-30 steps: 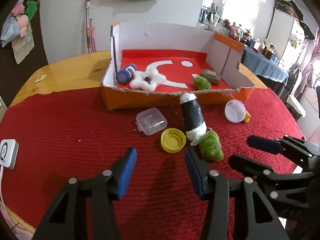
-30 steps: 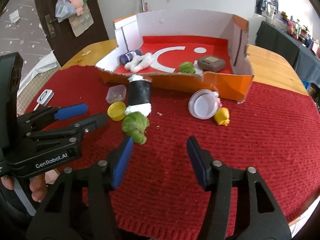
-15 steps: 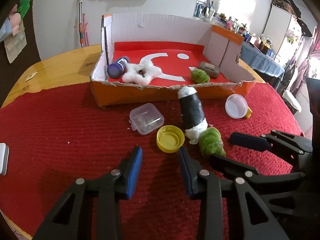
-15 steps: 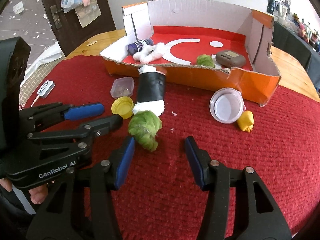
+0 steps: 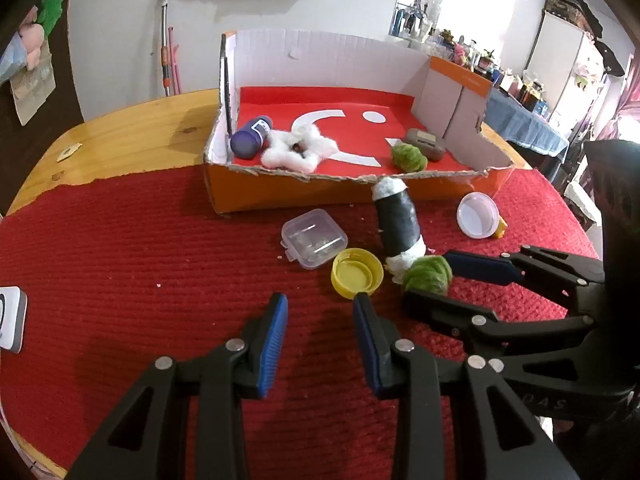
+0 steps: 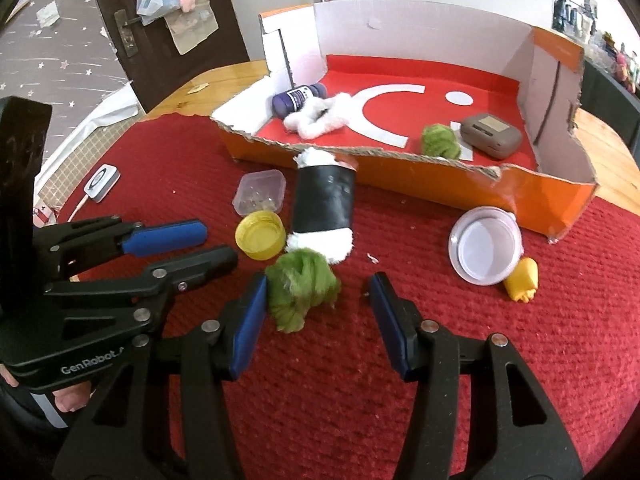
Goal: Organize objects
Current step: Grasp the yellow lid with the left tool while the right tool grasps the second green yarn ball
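Note:
A green fuzzy ball (image 6: pixel 301 288) lies on the red cloth between the open jaws of my right gripper (image 6: pixel 316 296), touching the left pad; it also shows in the left wrist view (image 5: pixel 427 275). My left gripper (image 5: pixel 320 316) is open and empty, just short of a yellow cap (image 5: pixel 357 276). A black roll stuffed with white cotton (image 6: pixel 324 204) lies behind the ball. A clear small case (image 5: pixel 314 238), a white lid (image 6: pixel 485 250) and a yellow piece (image 6: pixel 522 285) lie on the cloth.
An orange cardboard box (image 6: pixel 400 182) stands behind, holding a purple bottle (image 6: pixel 298 97), white cotton (image 6: pixel 320 117), another green ball (image 6: pixel 439 141) and a grey case (image 6: pixel 491 135). A white device (image 6: pixel 102 182) lies at the left on the cloth.
Both grippers moved forward toward the objects. The right gripper's jaws now straddle the green ball. The left gripper's jaws narrowed a little.

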Action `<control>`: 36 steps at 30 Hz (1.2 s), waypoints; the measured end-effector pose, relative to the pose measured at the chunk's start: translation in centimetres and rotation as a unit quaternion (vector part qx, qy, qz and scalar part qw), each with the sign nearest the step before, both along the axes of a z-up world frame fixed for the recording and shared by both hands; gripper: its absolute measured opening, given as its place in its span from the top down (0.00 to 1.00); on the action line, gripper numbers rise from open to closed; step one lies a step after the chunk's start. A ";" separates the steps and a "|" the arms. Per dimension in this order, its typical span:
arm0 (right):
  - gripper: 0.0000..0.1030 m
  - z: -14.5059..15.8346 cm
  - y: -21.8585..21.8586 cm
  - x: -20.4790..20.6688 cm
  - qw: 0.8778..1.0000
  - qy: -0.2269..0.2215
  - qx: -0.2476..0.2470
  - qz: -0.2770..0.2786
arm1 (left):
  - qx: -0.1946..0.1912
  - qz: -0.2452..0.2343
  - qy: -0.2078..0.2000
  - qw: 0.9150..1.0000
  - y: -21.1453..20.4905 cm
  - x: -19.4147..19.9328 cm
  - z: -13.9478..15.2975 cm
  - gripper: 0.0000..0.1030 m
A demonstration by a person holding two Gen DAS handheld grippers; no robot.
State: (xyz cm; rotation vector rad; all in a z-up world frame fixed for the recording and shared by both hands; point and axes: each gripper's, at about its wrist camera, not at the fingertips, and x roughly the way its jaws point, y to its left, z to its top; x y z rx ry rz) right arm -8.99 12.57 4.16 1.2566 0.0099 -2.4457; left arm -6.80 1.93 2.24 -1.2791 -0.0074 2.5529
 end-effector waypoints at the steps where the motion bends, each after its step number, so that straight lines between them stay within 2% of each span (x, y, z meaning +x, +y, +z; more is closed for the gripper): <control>1: 0.51 0.0 0.0 0.0 1.000 -0.001 0.000 0.000 | 0.001 -0.003 -0.001 1.000 0.2 -0.1 -0.1 0.66; 5: 0.54 0.2 0.7 0.2 1.000 -0.001 0.007 -0.005 | 0.003 -0.019 0.000 1.000 1.4 -0.4 -0.3 0.66; 11: 0.54 0.3 2.2 0.3 1.000 -0.005 0.005 -0.025 | -0.015 -0.030 0.006 0.999 2.5 -1.1 -0.8 0.66; 19: 0.55 0.1 1.6 -0.4 1.000 -0.008 -0.004 -0.007 | 0.000 -0.032 0.008 0.999 2.2 -2.1 -0.7 0.69; 23: 0.70 0.0 1.3 -0.5 1.000 -0.011 -0.014 0.010 | 0.003 -0.037 0.008 0.999 2.4 -2.2 -0.7 0.69; 36: 0.71 1.2 1.8 0.6 1.000 0.002 -0.026 0.001 | 0.002 -0.039 0.022 0.999 2.7 -0.6 0.5 0.69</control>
